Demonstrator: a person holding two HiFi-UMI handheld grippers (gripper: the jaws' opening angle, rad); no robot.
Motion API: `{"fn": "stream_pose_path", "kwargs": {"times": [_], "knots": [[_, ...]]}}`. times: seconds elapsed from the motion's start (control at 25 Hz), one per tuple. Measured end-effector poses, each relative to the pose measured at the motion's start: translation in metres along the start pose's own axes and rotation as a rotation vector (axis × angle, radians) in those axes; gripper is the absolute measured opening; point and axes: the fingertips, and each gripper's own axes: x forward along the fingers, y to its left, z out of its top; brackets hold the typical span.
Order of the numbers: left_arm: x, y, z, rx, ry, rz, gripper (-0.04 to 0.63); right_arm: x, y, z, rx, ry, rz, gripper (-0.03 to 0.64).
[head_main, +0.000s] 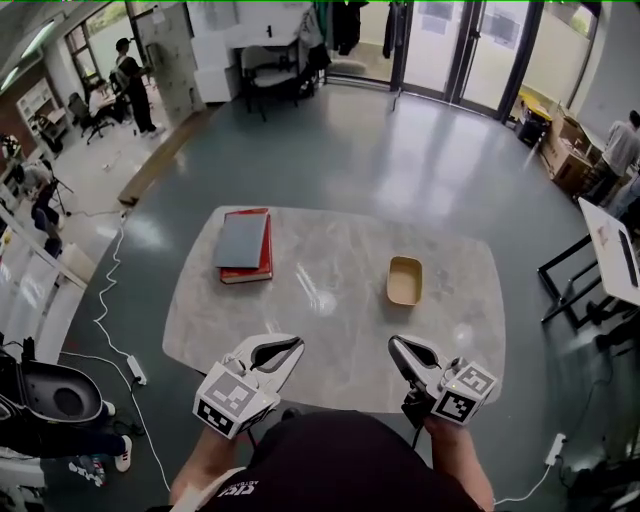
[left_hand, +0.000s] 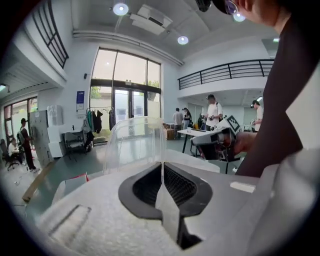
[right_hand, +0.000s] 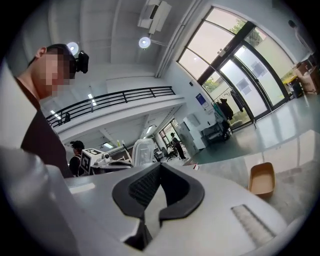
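My left gripper (left_hand: 162, 172) has its jaws pinched tight on the bottom edge of a clear plastic lid (left_hand: 135, 145), which stands upright over the bench's (head_main: 330, 300) near edge. My right gripper (right_hand: 159, 172) hangs over the same edge, jaws closed together with nothing between them. A tan tray (head_main: 405, 280) sits toward the bench's right edge, and stacked books (head_main: 245, 245) lie near the far left corner.
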Motion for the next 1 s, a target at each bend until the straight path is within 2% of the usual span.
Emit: {"fn": "stream_pose_path", "kwargs": {"times": [0.2, 0.48, 0.68, 1.0], "knots": [[-0.027, 0.006, 0.026, -0.046, -0.125, -0.014, 0.018, 0.013, 0.034, 0.017, -0.017, -0.052, 0.048, 0.002], [-0.052, 0.008, 0.058, -0.037, -0.263, -0.014, 0.018, 0.014, 0.06, 0.034, -0.101, -0.103, 0.047, 0.001], [-0.058, 0.007, 0.062, -0.025, -0.277, -0.001, 0.018, 0.01, 0.067, 0.036, -0.166, -0.112, 0.019, 0.0], [-0.062, 0.002, 0.059, -0.058, -0.295, 0.003, 0.018, 0.007, 0.077, 0.034, -0.24, -0.079, 0.032, 0.0]]}}
